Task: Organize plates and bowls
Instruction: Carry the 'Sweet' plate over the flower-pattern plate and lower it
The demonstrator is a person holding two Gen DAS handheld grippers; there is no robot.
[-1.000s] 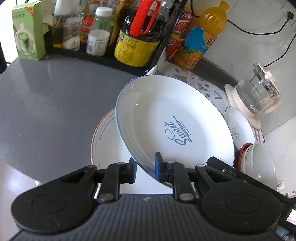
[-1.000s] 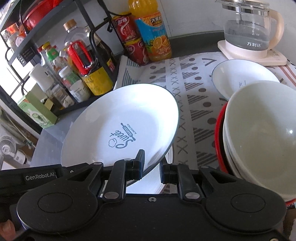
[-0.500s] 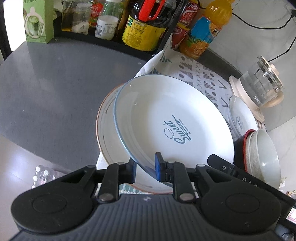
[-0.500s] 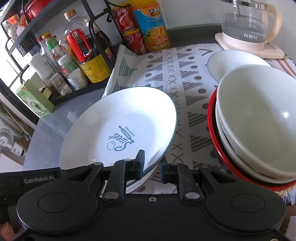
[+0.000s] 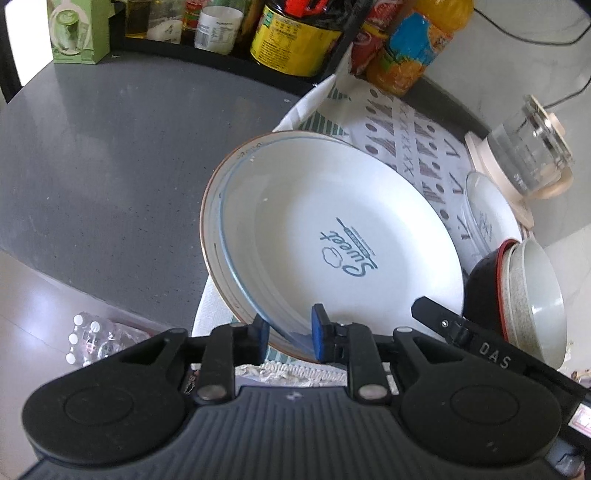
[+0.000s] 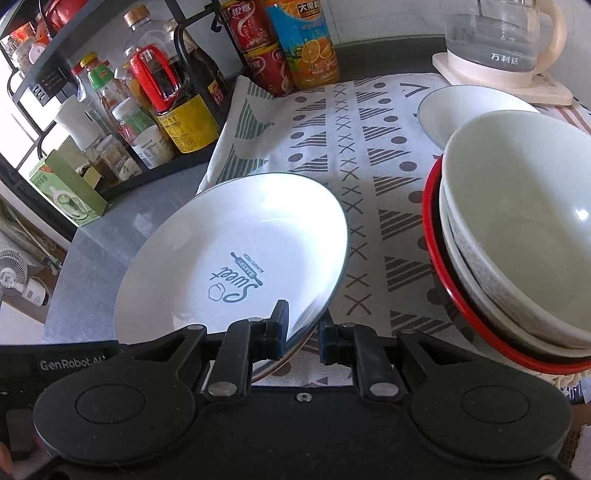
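Note:
A white plate (image 5: pixel 332 221) (image 6: pixel 229 251) with a blue "Sweet" print lies tilted on a brown-rimmed plate (image 5: pixel 212 221) on the patterned cloth (image 6: pixel 369 147). My left gripper (image 5: pixel 288 336) has the plate's near rim between its blue pads, and its jaws are opening. My right gripper (image 6: pixel 302 332) is shut on the same rim a little further right. A stack of bowls (image 5: pixel 535 288) (image 6: pixel 517 229), white ones inside a red-rimmed black one, stands just to the right.
A small white plate (image 6: pixel 454 110) and a glass kettle (image 6: pixel 498 37) on its base stand at the far right. A rack of bottles (image 6: pixel 166 110) and cans lines the back. A green box (image 5: pixel 77 29) sits far left on the grey counter (image 5: pixel 110 147), whose edge drops off at near left.
Both grippers have lowered the white plate, and it now rests on the brown-rimmed plate. The left jaws stand slightly wider than before.

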